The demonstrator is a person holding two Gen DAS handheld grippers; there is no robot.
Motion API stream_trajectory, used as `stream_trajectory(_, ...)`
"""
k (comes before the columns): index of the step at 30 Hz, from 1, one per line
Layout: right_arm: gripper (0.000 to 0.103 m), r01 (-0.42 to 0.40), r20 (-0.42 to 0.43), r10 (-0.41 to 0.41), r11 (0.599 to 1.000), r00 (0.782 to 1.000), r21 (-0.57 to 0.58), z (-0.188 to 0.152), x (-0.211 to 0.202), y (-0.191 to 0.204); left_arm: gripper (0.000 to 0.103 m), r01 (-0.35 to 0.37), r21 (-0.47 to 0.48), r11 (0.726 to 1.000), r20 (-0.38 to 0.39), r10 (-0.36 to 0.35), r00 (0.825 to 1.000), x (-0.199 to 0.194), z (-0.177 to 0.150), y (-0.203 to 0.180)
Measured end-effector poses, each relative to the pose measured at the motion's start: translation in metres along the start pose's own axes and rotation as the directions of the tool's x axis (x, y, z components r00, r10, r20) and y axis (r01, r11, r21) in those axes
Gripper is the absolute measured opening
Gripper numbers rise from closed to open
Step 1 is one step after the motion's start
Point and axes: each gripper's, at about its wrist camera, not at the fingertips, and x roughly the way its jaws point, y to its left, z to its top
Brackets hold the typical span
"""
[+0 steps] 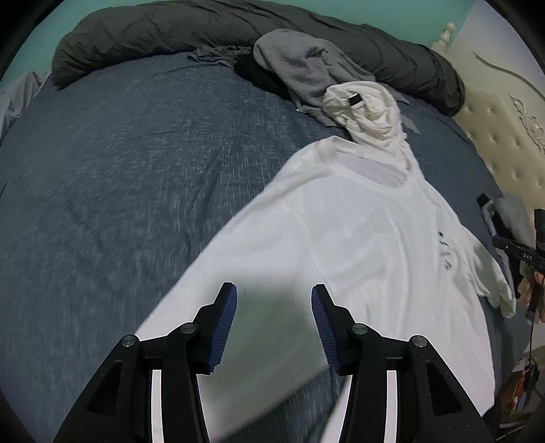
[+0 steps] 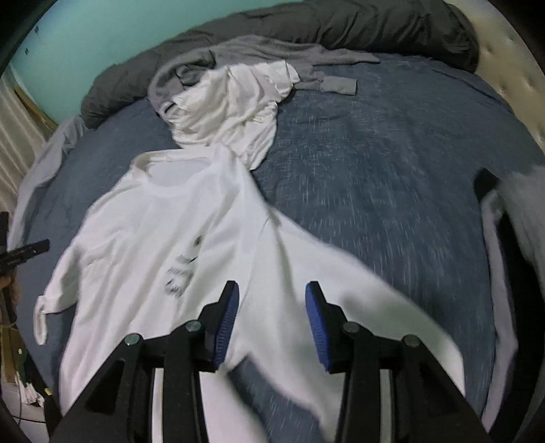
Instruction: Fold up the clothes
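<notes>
tee (image 1: 357, 245) is spread front-up on the bed (image 1: 119, 170), collar toward the far side, print showing. one sleeve lies out flat on the blue cover, the other is bunched at its edge, so it looks laid out for folding and isn't folded. could be freshly spread or opened back up, can't say which. behind the collar there's a pile (image 1: 327, 78) of grey and white clothes against the dark duvet (image 1: 170, 30), probably parked there to keep the middle free.

left claw (image 1: 274, 327) hangs low over the hem side, jaws wide apart, nothing between the blue pads, only white cloth under them. whether it touches the cloth, can't tell, it's blurry. right claw (image 2: 272, 323) is the same deal: spread wide, gripping nothing, above the sleeve where the cloth meets the cover.

both views are smeared.
</notes>
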Motion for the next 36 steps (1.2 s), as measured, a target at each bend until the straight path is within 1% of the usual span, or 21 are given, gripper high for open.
stream_trajectory(11,0.041,0.056,-0.068,-0.062,0.994,0.996,-0.089,0.034,0.081,-0.015,0.051,0.000,0.013,1.000,-0.019,0.001,1.000,0.067,0.046,0.009)
stream_trajectory(14,0.041,0.049,-0.092,-0.061,0.991,0.994,-0.124,0.033,0.092,-0.011,0.052,0.006,0.014,1.000,-0.026,-0.006,1.000,0.077,0.050,0.008)
stream_trajectory(15,0.040,0.053,-0.091,-0.067,0.987,0.994,-0.152,0.031,0.094,-0.008,0.052,0.008,0.014,1.000,-0.028,-0.008,1.000,0.081,0.051,0.008)
stream_trajectory(16,0.028,0.052,-0.088,-0.068,0.983,0.994,-0.178,0.029,0.094,-0.004,0.052,0.010,0.014,1.000,-0.030,-0.010,0.999,0.084,0.052,0.008)
stream_trajectory(17,0.011,0.041,-0.082,-0.058,0.980,0.995,-0.195,0.027,0.093,-0.002,0.052,0.012,0.014,1.000,-0.033,-0.012,0.999,0.087,0.053,0.008)
stream_trajectory(19,0.004,0.039,-0.068,-0.055,0.974,0.996,-0.225,0.024,0.091,0.003,0.052,0.013,0.017,1.000,-0.033,-0.012,0.999,0.093,0.055,0.007)
stream_trajectory(20,0.003,0.039,-0.061,-0.055,0.971,0.997,-0.234,0.024,0.090,0.004,0.052,0.013,0.019,1.000,-0.034,-0.012,0.999,0.095,0.056,0.008)
stream_trajectory(24,0.003,0.041,-0.011,-0.045,0.977,0.999,-0.207,0.031,0.077,-0.006,0.052,0.031,0.008,0.999,-0.028,-0.031,0.999,0.098,0.060,0.009)
stream_trajectory(26,0.002,0.054,0.028,-0.050,0.982,0.998,-0.179,0.037,0.068,-0.013,0.047,0.029,0.019,0.999,-0.028,-0.029,0.999,0.099,0.062,0.007)
stream_trajectory(27,0.002,0.069,0.046,-0.062,0.984,0.997,-0.165,0.041,0.063,-0.017,0.041,0.027,0.025,0.999,-0.029,-0.026,0.999,0.100,0.063,0.006)
stream_trajectory(28,0.002,0.083,0.061,-0.074,0.985,0.995,-0.152,0.044,0.059,-0.021,0.031,0.025,0.030,0.999,-0.029,-0.024,0.999,0.101,0.064,0.005)
stream_trajectory(29,0.002,0.095,0.073,-0.085,0.985,0.994,-0.143,0.047,0.056,-0.024,0.025,0.019,0.032,0.999,-0.031,-0.018,0.999,0.103,0.065,0.005)
stream_trajectory(30,0.002,0.108,0.084,-0.098,0.985,0.992,-0.134,0.050,0.053,-0.027,0.012,0.012,0.033,0.999,-0.033,-0.010,0.999,0.104,0.066,0.006)
stream_trajectory(31,0.002,0.123,0.092,-0.112,0.985,0.989,-0.124,0.054,0.052,-0.029,0.003,0.006,0.035,0.999,-0.036,-0.005,0.999,0.105,0.066,0.006)
stream_trajectory(33,0.002,0.150,0.106,-0.139,0.983,0.985,-0.103,0.060,0.051,-0.035,0.003,0.002,0.050,0.999,-0.045,0.000,0.999,0.107,0.065,0.005)
stream_trajectory(36,0.002,0.155,0.113,-0.149,0.987,0.982,-0.045,0.072,0.052,-0.045,0.002,-0.032,0.066,0.997,-0.021,0.034,0.999,0.103,0.065,0.004)
